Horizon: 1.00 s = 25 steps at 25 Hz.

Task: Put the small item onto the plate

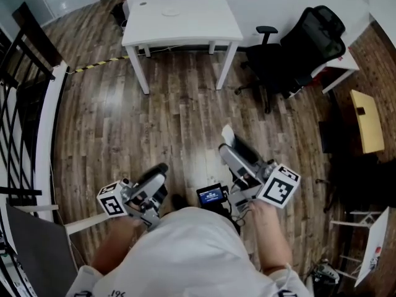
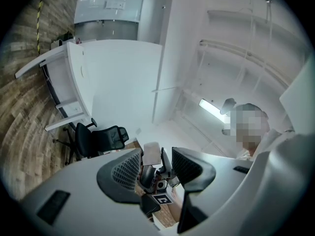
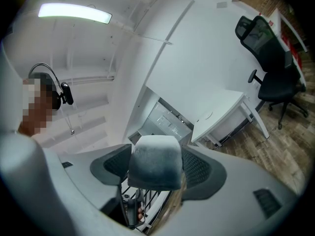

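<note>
Right tool [image 3: 155, 176] is pinching a small grey-white block [image 3: 155, 159], its wide-set jaws pressing on the block's two sides. The block is standing out past the jaw tips. Its long axis seems to be running along the jaws, pointing away from the person toward the white counter [image 1: 185, 26]. Left tool [image 2: 156, 173] is gaping, with nothing between its jaws. Both tools are hovering over the wood floor [image 1: 124, 122], well apart from the counter. A black chair [image 1: 297, 48] is standing beside the counter.
</note>
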Tool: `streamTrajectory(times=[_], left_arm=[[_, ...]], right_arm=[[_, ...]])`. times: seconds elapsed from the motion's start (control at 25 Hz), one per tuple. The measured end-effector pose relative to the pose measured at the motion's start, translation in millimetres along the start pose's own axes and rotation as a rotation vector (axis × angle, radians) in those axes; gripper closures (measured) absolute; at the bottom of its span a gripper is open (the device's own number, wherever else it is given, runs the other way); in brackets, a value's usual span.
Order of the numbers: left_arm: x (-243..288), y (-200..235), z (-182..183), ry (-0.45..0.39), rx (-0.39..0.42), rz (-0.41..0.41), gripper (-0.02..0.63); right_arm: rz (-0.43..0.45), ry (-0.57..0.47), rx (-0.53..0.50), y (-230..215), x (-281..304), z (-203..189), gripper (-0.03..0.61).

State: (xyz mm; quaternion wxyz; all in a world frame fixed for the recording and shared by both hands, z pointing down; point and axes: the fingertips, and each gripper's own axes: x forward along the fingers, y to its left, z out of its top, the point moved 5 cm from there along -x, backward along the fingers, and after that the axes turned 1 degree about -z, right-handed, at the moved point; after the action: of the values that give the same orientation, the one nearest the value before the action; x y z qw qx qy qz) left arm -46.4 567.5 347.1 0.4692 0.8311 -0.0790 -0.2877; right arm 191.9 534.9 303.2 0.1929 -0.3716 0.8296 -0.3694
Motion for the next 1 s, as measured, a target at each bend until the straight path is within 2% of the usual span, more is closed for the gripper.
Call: streamTrajectory(times=[0.24,0.64,1.0], left_arm=[[-31.6,-5.6,27.6,-0.012,0.008,-0.017,0.414],[-28.9,-2.4,45.8,-0.024,0.03,-0.033,0.414],[4.8,23.9,61.3,-0.04,0.052,0.006,0.414]], right_arm=[[0.004,0.006,-0.042,20.8,32.6,-16.3,0.256],[0.023,0.025,-0.069,20.3,56.0,-7.5,0.256],[0.022,0.045,-0.082,-27.0,76.7,28.8,0.256]])
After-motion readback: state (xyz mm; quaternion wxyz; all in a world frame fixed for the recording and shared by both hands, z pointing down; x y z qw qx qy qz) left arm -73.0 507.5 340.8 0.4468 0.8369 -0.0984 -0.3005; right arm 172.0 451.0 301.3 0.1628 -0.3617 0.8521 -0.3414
